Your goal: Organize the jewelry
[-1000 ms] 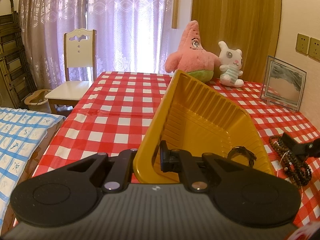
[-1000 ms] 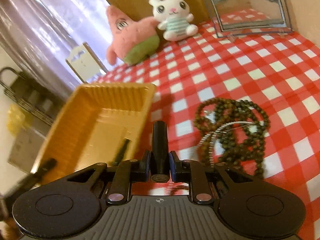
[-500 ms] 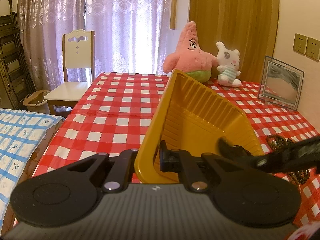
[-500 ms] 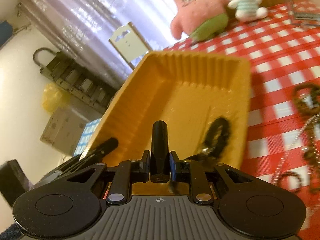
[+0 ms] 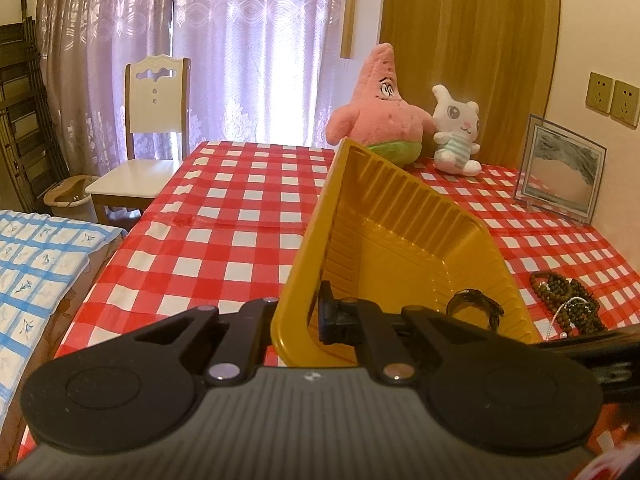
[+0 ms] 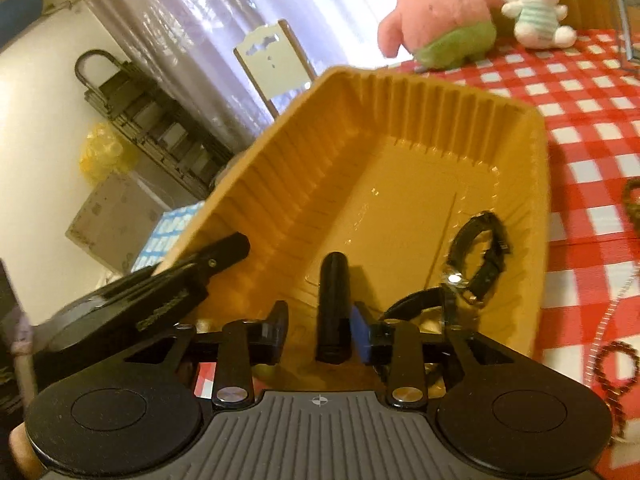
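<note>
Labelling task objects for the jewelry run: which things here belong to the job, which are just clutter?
Job:
yellow tray, tilted, left tongs clamped on its rim
black watch in tray
brown bead strands on cloth

Lying about:
pink star plush
white bunny plush
picture frame
chair

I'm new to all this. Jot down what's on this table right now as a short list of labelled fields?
Tray: yellow tray, tilted up on the checked tablecloth
Left gripper: shut on the tray's near wall
Right gripper: jaws apart over the tray, just been opening, nothing between them
In tray: black watch, lying by the right wall
Still outside: brown bead strands, right of the tray
Background: pink star plush, white bunny plush
</note>
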